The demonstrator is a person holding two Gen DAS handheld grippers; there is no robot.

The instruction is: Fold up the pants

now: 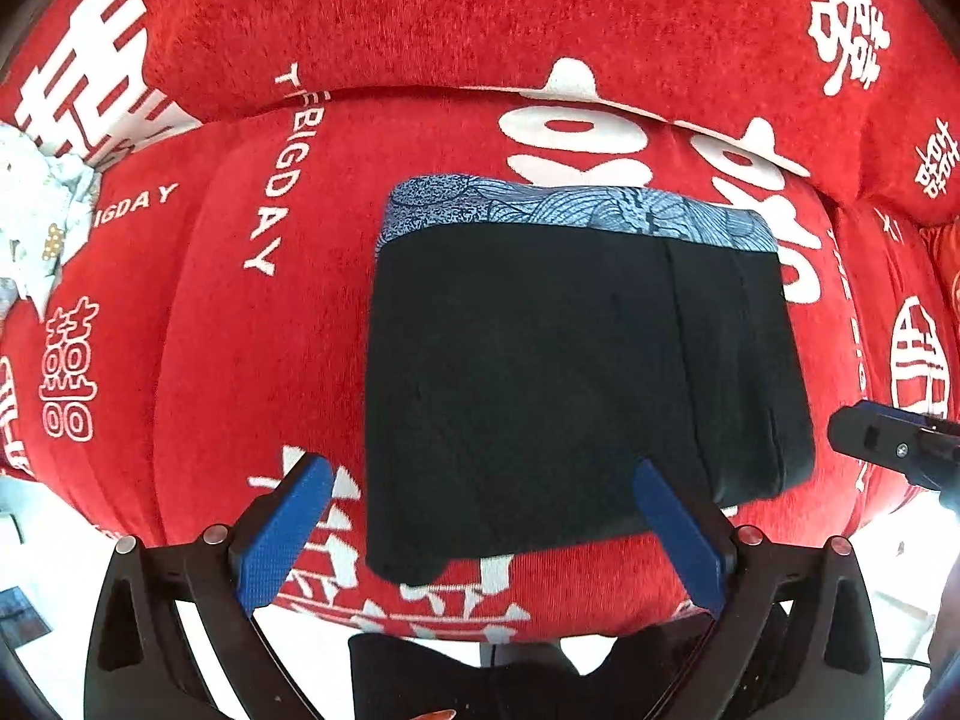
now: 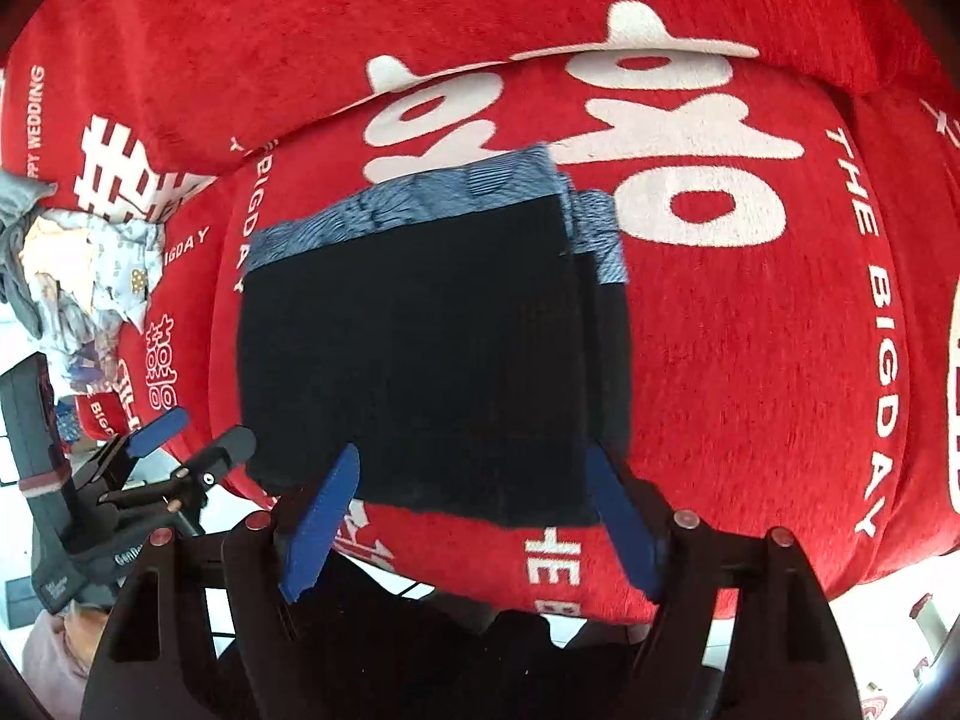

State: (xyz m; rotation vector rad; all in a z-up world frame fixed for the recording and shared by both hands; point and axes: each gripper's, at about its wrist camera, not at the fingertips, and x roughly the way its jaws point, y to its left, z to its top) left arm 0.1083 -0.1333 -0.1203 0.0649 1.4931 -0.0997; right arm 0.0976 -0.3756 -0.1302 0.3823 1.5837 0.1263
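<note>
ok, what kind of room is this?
Likely a home living room: the folded pants lie on a sofa with a red wedding-print cover, and a pile of other laundry sits at its far end.

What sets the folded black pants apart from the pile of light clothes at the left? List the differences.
The folded black pants form one flat, squared stack; the pile of light clothes is crumpled and loose. The pants are black with a blue patterned band along the far edge; the pile is pale grey, cream and light blue. The pants lie mid-cushion; the pile sits at the left edge. Both rest on the red printed cover.
</note>
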